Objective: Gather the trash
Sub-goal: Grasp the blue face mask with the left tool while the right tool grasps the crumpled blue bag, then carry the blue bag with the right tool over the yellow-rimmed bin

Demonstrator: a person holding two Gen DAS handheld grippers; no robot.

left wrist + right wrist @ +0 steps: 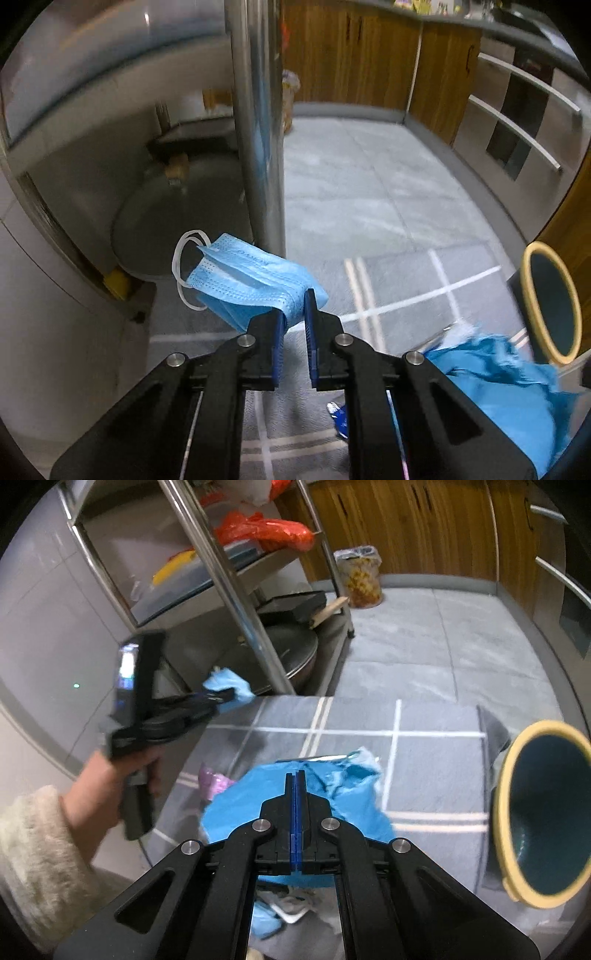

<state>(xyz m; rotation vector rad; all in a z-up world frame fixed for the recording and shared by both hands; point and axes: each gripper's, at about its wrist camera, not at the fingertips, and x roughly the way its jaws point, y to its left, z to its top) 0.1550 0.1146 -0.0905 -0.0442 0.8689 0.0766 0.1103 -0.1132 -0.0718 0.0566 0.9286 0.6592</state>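
Blue face mask (255,284) pinched in left gripper (295,314); right gripper (295,786) clamps blue wrapper (240,805).

You're getting dim indoor light, glare streaking the steel pole (258,122) at twelve o'clock, fisheye edges bending, motion blur smearing.

Light blue mask (251,280), grey white-lined mat (424,760), teal yellow-rimmed bin (546,812)

Grey tiled floor (424,653), wooden cabinets (413,528), steel shelving rack (236,602), grey checked mat (351,716), pale wall (33,627)
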